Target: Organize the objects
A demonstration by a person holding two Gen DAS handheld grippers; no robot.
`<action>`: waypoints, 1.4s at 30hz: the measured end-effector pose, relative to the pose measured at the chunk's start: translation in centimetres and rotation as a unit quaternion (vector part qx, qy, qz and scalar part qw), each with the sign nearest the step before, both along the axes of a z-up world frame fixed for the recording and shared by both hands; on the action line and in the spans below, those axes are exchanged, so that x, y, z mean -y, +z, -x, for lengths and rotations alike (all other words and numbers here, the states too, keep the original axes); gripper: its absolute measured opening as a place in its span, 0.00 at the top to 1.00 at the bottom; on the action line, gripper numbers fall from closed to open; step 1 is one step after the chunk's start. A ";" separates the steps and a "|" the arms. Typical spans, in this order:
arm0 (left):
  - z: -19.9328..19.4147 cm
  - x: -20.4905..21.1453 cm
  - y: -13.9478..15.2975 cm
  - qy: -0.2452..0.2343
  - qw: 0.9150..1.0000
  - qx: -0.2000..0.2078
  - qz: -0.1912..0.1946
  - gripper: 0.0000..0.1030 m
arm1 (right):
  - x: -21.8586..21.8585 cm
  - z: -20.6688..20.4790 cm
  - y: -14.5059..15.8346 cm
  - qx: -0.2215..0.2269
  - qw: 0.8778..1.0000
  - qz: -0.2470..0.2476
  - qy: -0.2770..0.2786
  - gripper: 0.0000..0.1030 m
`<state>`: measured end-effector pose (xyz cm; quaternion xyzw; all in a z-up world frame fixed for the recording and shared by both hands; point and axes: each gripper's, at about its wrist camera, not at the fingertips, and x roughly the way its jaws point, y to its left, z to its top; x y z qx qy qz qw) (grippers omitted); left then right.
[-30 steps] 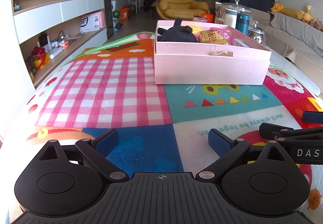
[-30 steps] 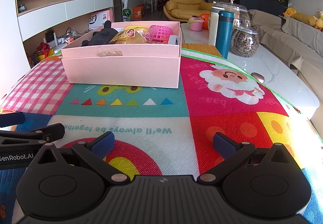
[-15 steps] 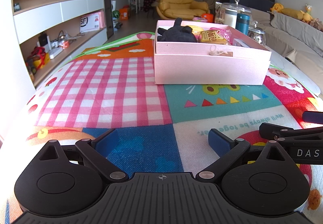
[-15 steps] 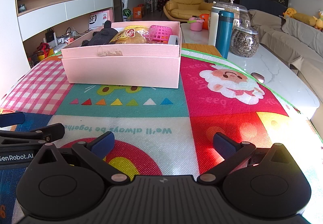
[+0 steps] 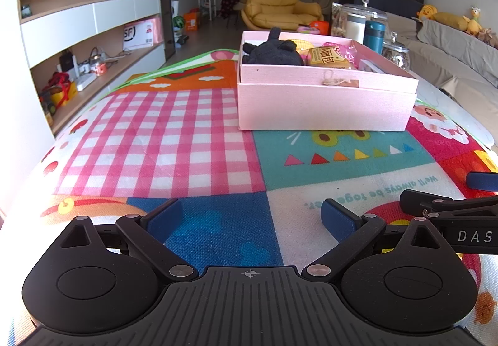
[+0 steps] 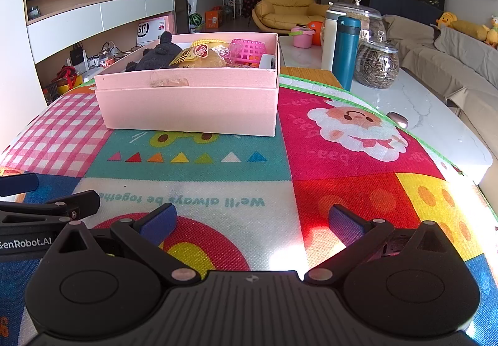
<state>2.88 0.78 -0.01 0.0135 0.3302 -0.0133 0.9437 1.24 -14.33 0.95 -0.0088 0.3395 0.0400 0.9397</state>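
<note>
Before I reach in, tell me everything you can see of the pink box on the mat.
The pink box is rectangular, looks like textured cardboard, and sits flat and open-topped on the colourful play mat, apparently nested in its own lid. A scrap of tape clings to its front rim. Inside lie a dark plush toy, a yellow snack packet and a pink plastic basket. Neither gripper touches it.

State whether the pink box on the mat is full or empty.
Full, nearly: the pink box holds a dark plush toy, a snack packet and a pink basket.

Black tongs [image 5: 251, 216] with blue pads [image 5: 163, 218], silver rivets, ribbed grey base.
</note>
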 end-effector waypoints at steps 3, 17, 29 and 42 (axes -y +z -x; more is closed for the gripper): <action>0.0 0.0 0.0 0.000 1.000 0.000 0.000 0.03 | 0.0 0.0 0.0 0.000 1.000 0.000 0.000 0.00; 0.0 0.0 0.0 -0.001 1.000 0.000 0.003 0.03 | 0.0 0.0 0.0 0.000 1.000 0.000 0.000 0.00; 0.1 0.1 0.1 -0.001 1.000 -0.001 0.004 0.03 | 0.0 0.0 0.0 0.000 1.000 0.000 0.000 0.00; 0.0 0.1 0.1 -0.001 1.000 -0.001 0.005 0.03 | 0.0 0.0 0.0 0.000 1.000 0.000 0.000 0.00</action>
